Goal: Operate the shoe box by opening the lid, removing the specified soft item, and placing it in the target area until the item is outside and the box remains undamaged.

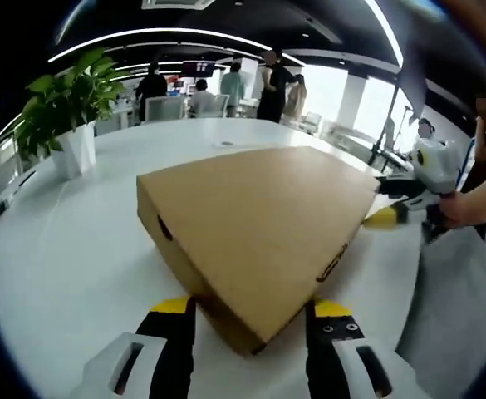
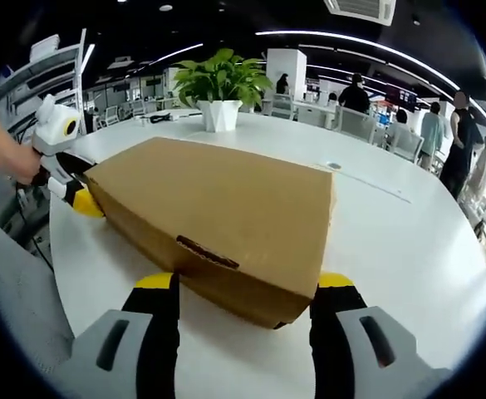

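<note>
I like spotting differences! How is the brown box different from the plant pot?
The shoe box is brown cardboard, wide, flat and shut; the plant pot is white, tall, narrow and open-topped, holding green leaves. The box lies near both grippers; the pot stands farther off. Both sit on the white table.

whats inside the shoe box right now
Cannot tell: the lid of the shoe box is closed, so its contents are covered. Visible are its plain cardboard top and a slot in its side, with white table underneath.
</note>
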Available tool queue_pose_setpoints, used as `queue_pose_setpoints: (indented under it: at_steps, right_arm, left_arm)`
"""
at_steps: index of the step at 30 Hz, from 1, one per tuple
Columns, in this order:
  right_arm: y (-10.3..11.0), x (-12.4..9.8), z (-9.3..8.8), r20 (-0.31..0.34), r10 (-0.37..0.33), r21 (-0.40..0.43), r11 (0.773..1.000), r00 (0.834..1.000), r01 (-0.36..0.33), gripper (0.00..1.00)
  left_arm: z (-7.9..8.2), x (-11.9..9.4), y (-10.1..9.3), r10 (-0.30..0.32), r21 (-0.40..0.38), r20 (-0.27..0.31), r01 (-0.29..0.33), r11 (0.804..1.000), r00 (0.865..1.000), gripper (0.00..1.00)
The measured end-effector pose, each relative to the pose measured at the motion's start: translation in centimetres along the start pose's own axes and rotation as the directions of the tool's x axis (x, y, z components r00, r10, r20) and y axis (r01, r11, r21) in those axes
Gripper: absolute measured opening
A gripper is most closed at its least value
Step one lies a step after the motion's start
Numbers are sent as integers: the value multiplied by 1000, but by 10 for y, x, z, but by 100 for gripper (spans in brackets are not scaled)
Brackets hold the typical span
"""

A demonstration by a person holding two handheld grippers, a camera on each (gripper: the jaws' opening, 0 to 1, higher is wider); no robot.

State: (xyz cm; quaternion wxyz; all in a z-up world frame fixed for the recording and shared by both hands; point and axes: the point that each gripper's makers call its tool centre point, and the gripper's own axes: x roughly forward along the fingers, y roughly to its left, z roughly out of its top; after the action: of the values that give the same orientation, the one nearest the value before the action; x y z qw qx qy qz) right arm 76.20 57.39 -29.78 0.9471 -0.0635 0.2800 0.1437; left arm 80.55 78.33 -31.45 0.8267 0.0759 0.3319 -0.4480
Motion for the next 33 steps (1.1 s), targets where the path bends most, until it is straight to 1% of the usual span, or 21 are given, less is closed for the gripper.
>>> queue_pose_setpoints:
  at_steps: [13, 15, 21, 23, 25, 28, 33]
  right_arm:
    - [30, 10, 9, 8, -40, 35, 999, 999, 40, 59]
    - [34, 12, 10, 9, -45, 39, 998, 999, 44, 59]
    - [43, 17, 13, 7, -56, 51, 997, 998, 55, 58]
    - [48, 18, 14, 6, -58, 54, 997, 998, 57, 58]
    - [50, 20, 14, 5, -58, 56, 997, 998, 58, 58]
    - [55, 21, 15, 8, -58, 57, 997, 998, 58, 58]
    - [56, 21, 17, 12, -62, 54, 997, 998, 61, 58]
  left_arm:
    - [-5, -15, 34, -42, 38, -13, 43, 998, 999, 53]
    - [-6, -17, 34, -45, 47, -14, 46, 998, 999, 53]
    - [-9, -23, 46, -56, 54, -14, 57, 997, 998, 53]
    - [-9, -24, 46, -58, 57, -15, 59, 997, 998, 53]
    - [-11, -28, 52, -59, 60, -17, 60, 996, 998, 53]
    - [-12, -30, 54, -56, 60, -16, 56, 997, 998, 52]
    - [-13, -31, 58, -54, 65, -14, 54, 996, 998, 52]
